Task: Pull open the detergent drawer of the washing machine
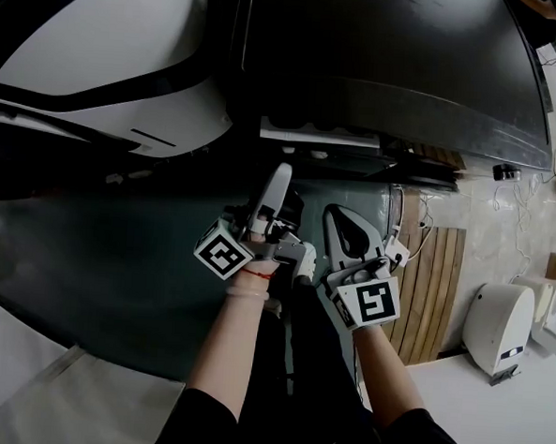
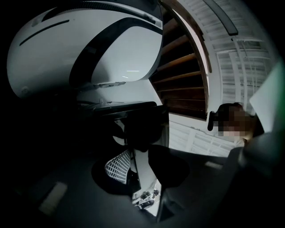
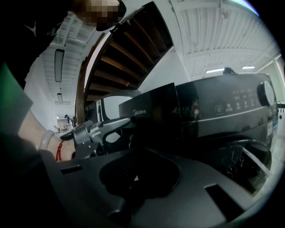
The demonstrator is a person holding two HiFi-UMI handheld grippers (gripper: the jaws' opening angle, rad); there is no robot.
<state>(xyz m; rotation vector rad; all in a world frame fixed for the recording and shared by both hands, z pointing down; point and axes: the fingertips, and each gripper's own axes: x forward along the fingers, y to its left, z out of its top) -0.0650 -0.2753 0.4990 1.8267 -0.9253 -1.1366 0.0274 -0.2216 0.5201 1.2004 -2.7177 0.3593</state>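
Observation:
The dark washing machine (image 1: 392, 54) fills the top of the head view. Its detergent drawer front (image 3: 153, 113) is the dark panel with a brand name, left of the control panel (image 3: 231, 104). My left gripper (image 1: 281, 170) reaches up to that panel's left edge. Its jaws stand apart, with a bright gap between the pads (image 2: 119, 167). The drawer's dark edge (image 2: 142, 129) sits at the tips. Whether the pads touch it is too dark to tell. My right gripper (image 1: 335, 213) hangs just right of the left one, short of the machine. Its jaws are shut on nothing (image 3: 140, 156).
A white machine (image 1: 101, 46) stands close on the left of the washer. The round door (image 3: 242, 160) lies below the control panel. Wooden slats (image 1: 434, 282) and white fixtures (image 1: 502, 324) are on the floor to the right. A wooden staircase (image 3: 129, 49) rises behind.

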